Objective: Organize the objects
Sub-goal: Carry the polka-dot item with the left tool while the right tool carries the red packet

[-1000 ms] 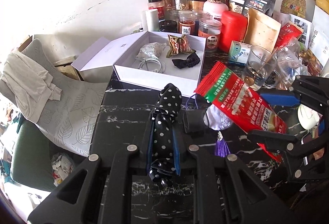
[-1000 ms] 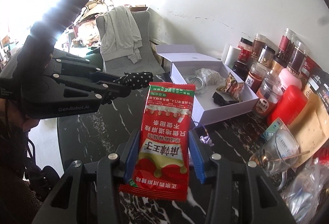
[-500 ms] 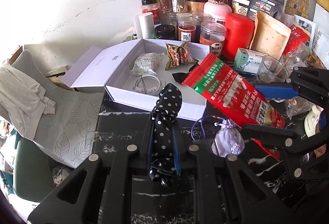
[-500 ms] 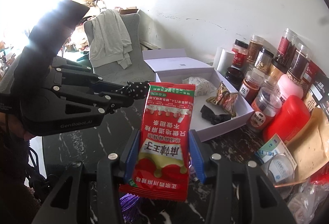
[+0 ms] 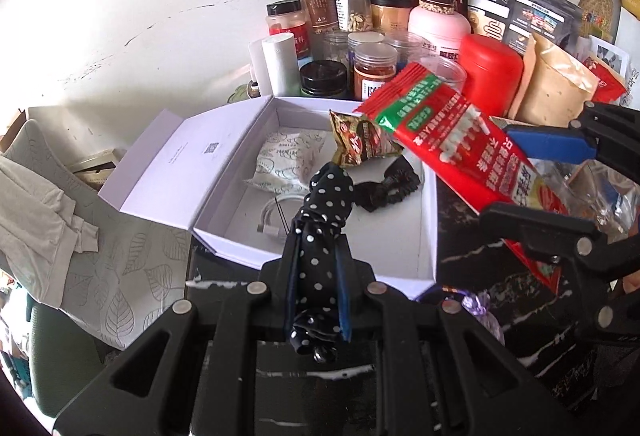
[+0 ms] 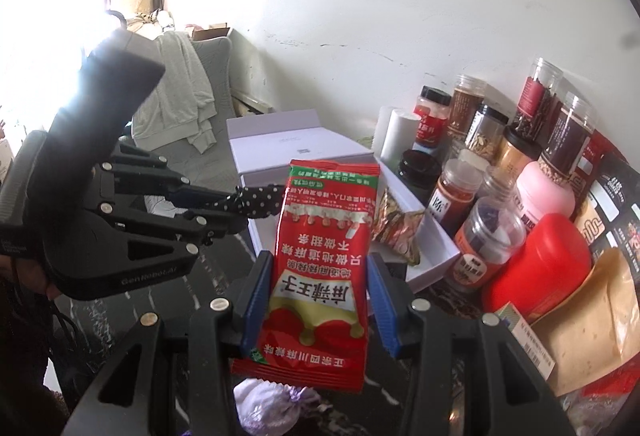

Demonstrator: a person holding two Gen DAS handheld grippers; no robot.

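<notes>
My left gripper (image 5: 318, 256) is shut on a black polka-dot scrunchie (image 5: 324, 220), held over the near edge of an open white box (image 5: 426, 256). Inside the box lie a patterned white pouch (image 5: 286, 155), a coiled white cable (image 5: 276, 213), a brown snack packet (image 5: 358, 139) and a black scrunchie (image 5: 386, 187). My right gripper (image 6: 316, 276) is shut on a red snack packet (image 6: 320, 264), which hangs above the box's right side. In the right wrist view the left gripper (image 6: 224, 209) with the polka-dot scrunchie (image 6: 258, 199) sits just left of the packet.
Spice jars (image 5: 374, 69), a red canister (image 5: 490, 71), a pink jar (image 5: 438, 29) and kraft pouches (image 5: 558, 87) crowd the wall behind the box. A purple sachet (image 6: 268, 406) lies on the black marble table (image 5: 480, 276). A grey chair with a garment (image 5: 36, 211) stands left.
Both grippers have moved forward toward the white box with their loads. The box and jars now look nearer, and the red packet has reached over the box's right side.
</notes>
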